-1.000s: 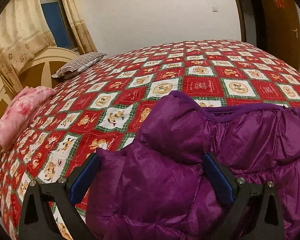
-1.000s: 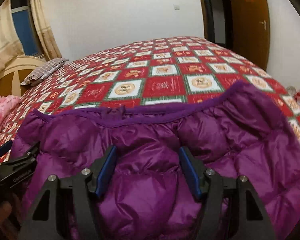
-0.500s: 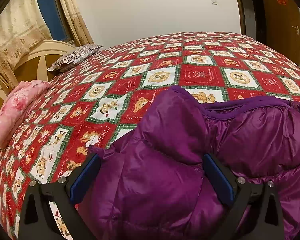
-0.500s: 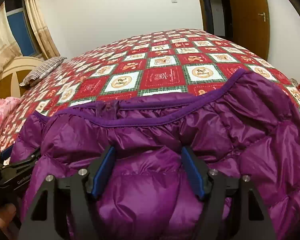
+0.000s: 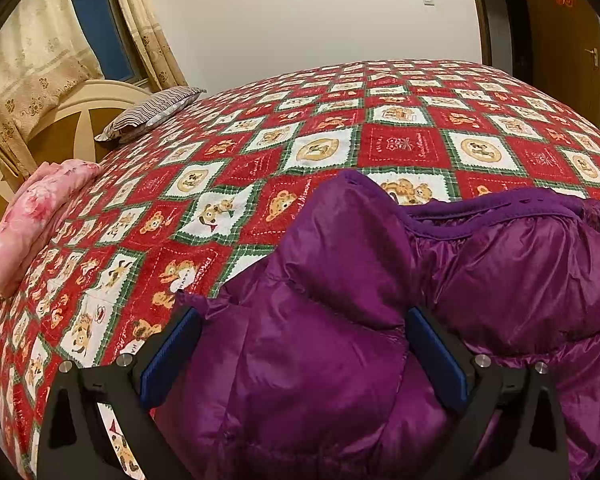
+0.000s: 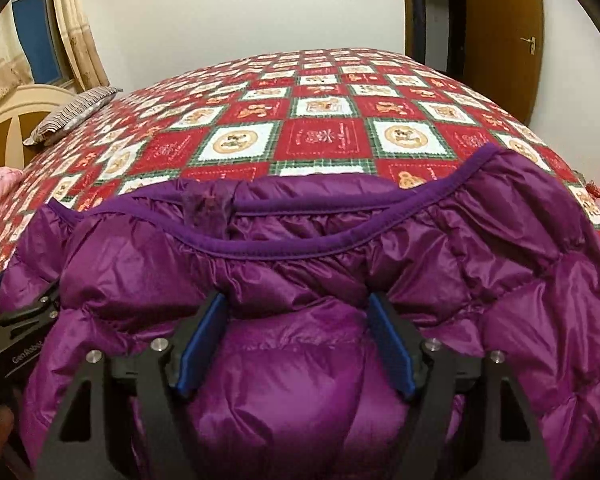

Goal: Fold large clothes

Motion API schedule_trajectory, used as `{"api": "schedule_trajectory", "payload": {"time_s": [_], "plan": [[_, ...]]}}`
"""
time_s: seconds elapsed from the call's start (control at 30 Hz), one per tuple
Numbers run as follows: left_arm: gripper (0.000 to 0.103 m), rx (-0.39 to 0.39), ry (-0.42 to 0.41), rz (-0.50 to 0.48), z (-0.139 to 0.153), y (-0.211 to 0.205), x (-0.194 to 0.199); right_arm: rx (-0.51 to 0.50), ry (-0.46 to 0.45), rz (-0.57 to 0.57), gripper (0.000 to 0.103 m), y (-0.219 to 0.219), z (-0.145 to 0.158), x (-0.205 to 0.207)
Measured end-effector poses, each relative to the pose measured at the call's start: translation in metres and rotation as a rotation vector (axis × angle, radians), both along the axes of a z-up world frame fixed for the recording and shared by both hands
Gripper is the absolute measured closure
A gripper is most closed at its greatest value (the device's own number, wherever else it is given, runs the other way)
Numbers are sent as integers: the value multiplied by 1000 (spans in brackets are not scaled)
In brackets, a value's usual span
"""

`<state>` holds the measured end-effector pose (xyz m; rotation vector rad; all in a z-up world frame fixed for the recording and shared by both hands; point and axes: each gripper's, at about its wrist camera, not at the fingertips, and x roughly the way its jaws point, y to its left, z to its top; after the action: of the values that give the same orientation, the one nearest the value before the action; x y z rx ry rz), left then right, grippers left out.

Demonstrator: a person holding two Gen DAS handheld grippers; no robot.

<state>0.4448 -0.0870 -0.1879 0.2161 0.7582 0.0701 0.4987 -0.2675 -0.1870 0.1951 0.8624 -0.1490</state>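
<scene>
- My left gripper (image 5: pixel 300 344) and right gripper (image 6: pixel 296 340) are straddling the purple puffer jacket (image 6: pixel 340 272) — jaws wide, the right's just widening, not pinching.
- Jacket is lying bunched at the bed's (image 5: pixel 404 148) near edge — folding is looking barely begun.

Left hand-held gripper (image 5: pixel 300 344) stood wide open over the purple down jacket (image 5: pixel 480 280), puffy fabric bulging between both blue pads (image 5: pixel 168 356). Jacket lay on the bed's red bear-print cover (image 5: pixel 260 152); striped pillow (image 5: pixel 148 112), pink pillow (image 5: pixel 36 216) by headboard.
</scene>
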Motion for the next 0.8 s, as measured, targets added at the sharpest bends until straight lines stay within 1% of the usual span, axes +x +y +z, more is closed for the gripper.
{"api": "schedule_trajectory", "payload": {"time_s": [0.23, 0.33, 0.43, 0.5, 0.53, 0.57, 0.6, 0.63, 0.67, 0.73, 0.8], "plan": [[1, 5, 1, 1, 0, 0, 0, -32, 19, 5, 25, 4, -1, 3], [1, 20, 7, 4, 0, -1, 1, -39, 27, 7, 24, 5, -1, 4], [1, 24, 13, 25, 9, 0, -2, -52, 38, 12, 24, 7, -1, 5], [1, -30, -1, 22, 25, 3, -13, -50, 46, 21, 24, 6, 1, 5], [1, -62, -30, 13, 36, 3, -22, -48, 45, 27, 24, 5, 4, 4], [1, -82, -63, 2, 46, 3, -29, -53, 35, 16, 25, 4, 9, 0], [1, -90, -92, -11, 53, 0, -34, -65, -11, -14, 25, 5, 19, -9], [1, -83, -109, -25, 57, -5, -37, -66, -39, -26, 25, 7, 25, -14], [1, -59, -115, -47, 60, -14, -37, -71, -63, -23, 24, 12, 31, -17], [1, 2, -115, -66, 55, -27, -36, -94, -53, 17, 24, 25, 34, -15], [1, 71, -96, -71, 38, -37, -31, -115, -20, 49, 24, 35, 28, -10]]}}
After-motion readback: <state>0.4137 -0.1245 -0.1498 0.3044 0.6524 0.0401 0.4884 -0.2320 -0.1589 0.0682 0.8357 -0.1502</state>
